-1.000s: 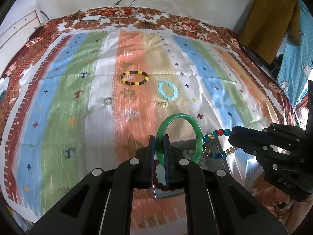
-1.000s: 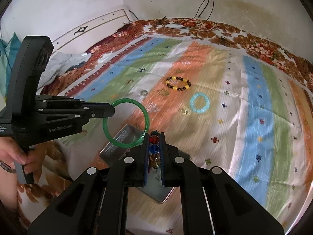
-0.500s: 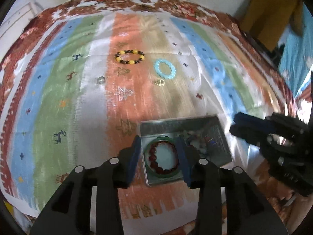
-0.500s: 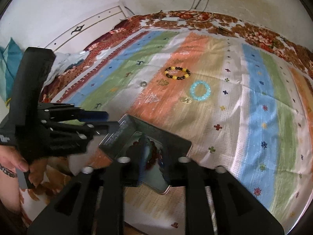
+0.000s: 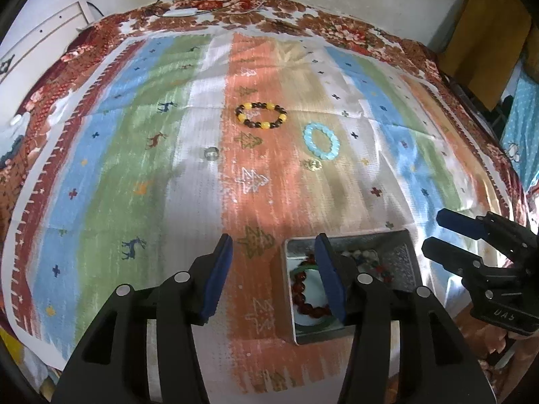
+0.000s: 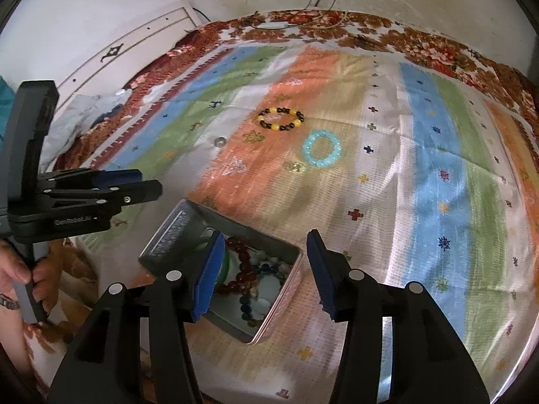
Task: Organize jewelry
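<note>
A metal tin (image 5: 401,256) (image 6: 175,232) lies open on the striped cloth and holds a dark red bead bracelet (image 5: 303,299) (image 6: 242,269), a green bangle and mixed beads. My left gripper (image 5: 276,279) is open and empty, just left of and above the tin. My right gripper (image 6: 266,276) is open and empty above the tin; it shows in the left wrist view (image 5: 438,232). Farther off lie a yellow-and-black bracelet (image 5: 261,116) (image 6: 281,119), a light blue bracelet (image 5: 321,141) (image 6: 321,149), a small gold piece (image 5: 311,164) (image 6: 296,167) and a silver ring (image 5: 211,152) (image 6: 220,141).
The striped cloth (image 5: 134,134) covers a bed with a floral border. A white wall and cables are at the back. A yellow cloth (image 5: 485,40) hangs at the far right. The person's hand (image 6: 20,279) holds the left gripper's handle.
Both grippers opened. The green bangle left my left gripper and the coloured bead bracelet left my right gripper; both now lie in the tin. Both grippers drew back and up.
</note>
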Demonstrator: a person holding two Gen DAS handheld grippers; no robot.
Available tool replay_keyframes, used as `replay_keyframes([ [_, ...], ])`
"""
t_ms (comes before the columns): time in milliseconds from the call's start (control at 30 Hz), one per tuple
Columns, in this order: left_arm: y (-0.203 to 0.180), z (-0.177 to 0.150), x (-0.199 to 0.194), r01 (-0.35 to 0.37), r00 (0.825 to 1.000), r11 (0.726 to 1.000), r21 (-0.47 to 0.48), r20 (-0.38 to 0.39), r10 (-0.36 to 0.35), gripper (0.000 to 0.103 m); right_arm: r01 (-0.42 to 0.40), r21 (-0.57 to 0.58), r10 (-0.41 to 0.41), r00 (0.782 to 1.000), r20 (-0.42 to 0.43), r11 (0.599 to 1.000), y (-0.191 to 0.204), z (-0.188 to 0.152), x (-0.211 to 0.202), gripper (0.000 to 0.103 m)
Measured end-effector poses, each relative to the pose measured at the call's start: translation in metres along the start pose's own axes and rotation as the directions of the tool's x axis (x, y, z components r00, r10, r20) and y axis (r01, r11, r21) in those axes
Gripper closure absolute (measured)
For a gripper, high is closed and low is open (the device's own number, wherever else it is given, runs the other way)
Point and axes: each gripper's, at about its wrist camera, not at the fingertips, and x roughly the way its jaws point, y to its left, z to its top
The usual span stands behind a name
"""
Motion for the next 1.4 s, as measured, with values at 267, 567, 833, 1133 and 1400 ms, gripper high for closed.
replay_keyframes([
  [267, 0.009, 0.015, 0.009, -0.034, 0.999, 0.999, -0.016, -0.003, 0.034, 0.048, 0.016, 0.013, -0.016, 1.000, -0.007, 1.000, -0.006, 0.008, 0.008, 0.048],
  [567, 0.004, 0.032, 0.014, -0.093, 0.995, 0.996, -0.003, 0.041, 0.093, 0.043, 0.070, 0.015, -0.070, 0.998, 0.002, 0.997, -0.014, 0.024, 0.018, 0.048],
  [833, 0.006, 0.051, 0.026, -0.122, 0.992, 0.993, 0.000, 0.043, 0.122, 0.040, 0.095, 0.031, -0.095, 0.995, -0.009, 0.995, -0.025, 0.037, 0.029, 0.046],
  [1133, 0.007, 0.068, 0.042, -0.138, 0.990, 0.990, 0.005, 0.040, 0.138, 0.039, 0.127, 0.008, -0.127, 0.992, 0.010, 0.992, -0.028, 0.052, 0.037, 0.046],
  [1400, 0.006, 0.084, 0.056, -0.145, 0.988, 0.989, 0.003, 0.050, 0.145, 0.039, 0.151, 0.013, -0.151, 0.989, -0.006, 0.988, -0.036, 0.063, 0.053, 0.046],
])
